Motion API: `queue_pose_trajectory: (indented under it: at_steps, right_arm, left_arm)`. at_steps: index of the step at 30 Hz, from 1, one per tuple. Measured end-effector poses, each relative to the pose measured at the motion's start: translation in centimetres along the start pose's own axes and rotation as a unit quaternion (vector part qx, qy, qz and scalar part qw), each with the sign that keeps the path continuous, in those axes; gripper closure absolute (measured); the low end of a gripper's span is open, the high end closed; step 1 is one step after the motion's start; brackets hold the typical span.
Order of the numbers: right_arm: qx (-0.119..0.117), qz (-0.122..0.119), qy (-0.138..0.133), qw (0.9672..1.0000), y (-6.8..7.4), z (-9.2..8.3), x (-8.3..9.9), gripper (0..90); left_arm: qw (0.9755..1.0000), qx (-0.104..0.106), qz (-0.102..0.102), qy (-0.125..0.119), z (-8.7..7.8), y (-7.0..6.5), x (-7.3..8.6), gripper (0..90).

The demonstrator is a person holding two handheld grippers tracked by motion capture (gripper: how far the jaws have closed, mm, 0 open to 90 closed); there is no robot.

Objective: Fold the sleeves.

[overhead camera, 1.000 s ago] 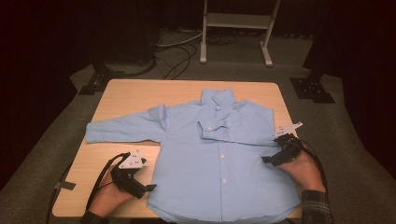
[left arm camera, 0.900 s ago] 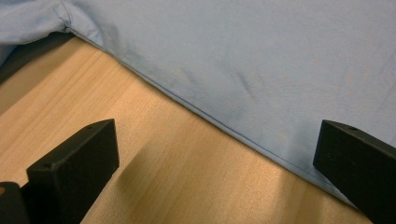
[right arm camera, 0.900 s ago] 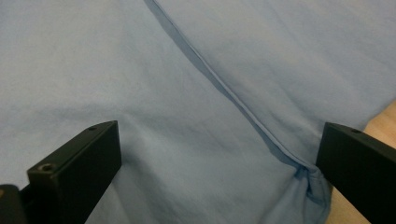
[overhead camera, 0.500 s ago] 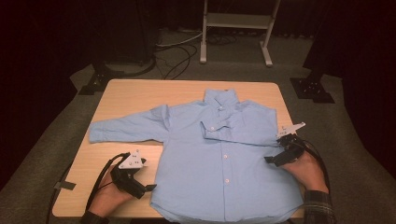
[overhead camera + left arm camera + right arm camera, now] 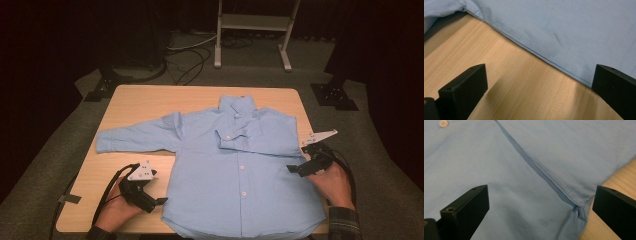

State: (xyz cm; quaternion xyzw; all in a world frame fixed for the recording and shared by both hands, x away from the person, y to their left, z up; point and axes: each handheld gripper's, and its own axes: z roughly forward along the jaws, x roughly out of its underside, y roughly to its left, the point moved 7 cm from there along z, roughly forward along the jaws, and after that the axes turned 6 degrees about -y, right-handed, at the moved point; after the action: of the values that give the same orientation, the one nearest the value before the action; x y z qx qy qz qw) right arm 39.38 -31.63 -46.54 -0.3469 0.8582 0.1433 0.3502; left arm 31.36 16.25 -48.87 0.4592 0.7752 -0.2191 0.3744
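A light blue buttoned shirt (image 5: pixel 240 175) lies flat across the centre and lower right of the wooden worktop (image 5: pixel 145 105), one sleeve stretched toward the left, the other folded over its chest. No label or writing is readable. The left gripper (image 5: pixel 161 201) sits wide open at the hem's lower-left corner; the right gripper (image 5: pixel 293 169), also wide open, rests at the shirt's right edge.

A light blue button-up shirt (image 5: pixel 240 175) lies flat and face up on the table, collar at the far side and hem at the near edge. It is buttoned down the front, with 2 white buttons visible on the placket. 1 sleeve stretches straight out to the left; the other is folded across the chest, cuff near the collar.
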Motion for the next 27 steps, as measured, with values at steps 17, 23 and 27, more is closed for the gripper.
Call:
queue_pose_trajectory:
  at_steps: [17, 23, 27]
  right_arm:
    - [-0.015, 0.001, -0.021, 0.9997, 6.7, -2.1, 2.5, 0.7]
    - [-0.027, 0.014, -0.045, 0.9985, 9.3, -1.8, 3.0, 0.7]
    - [-0.035, 0.006, -0.046, 0.9983, 10.8, -0.3, 2.4, 0.7]
  left_arm:
    - [1.0, 0.001, 0.001, 0.0, -0.1, -0.1, -0.1, 0.0]
    - [1.0, 0.0, 0.0, 0.001, 0.1, -0.1, -0.1, 0.0]
    - [1.0, 0.0, 0.003, 0.003, 0.2, -0.1, -0.2, 0.0]
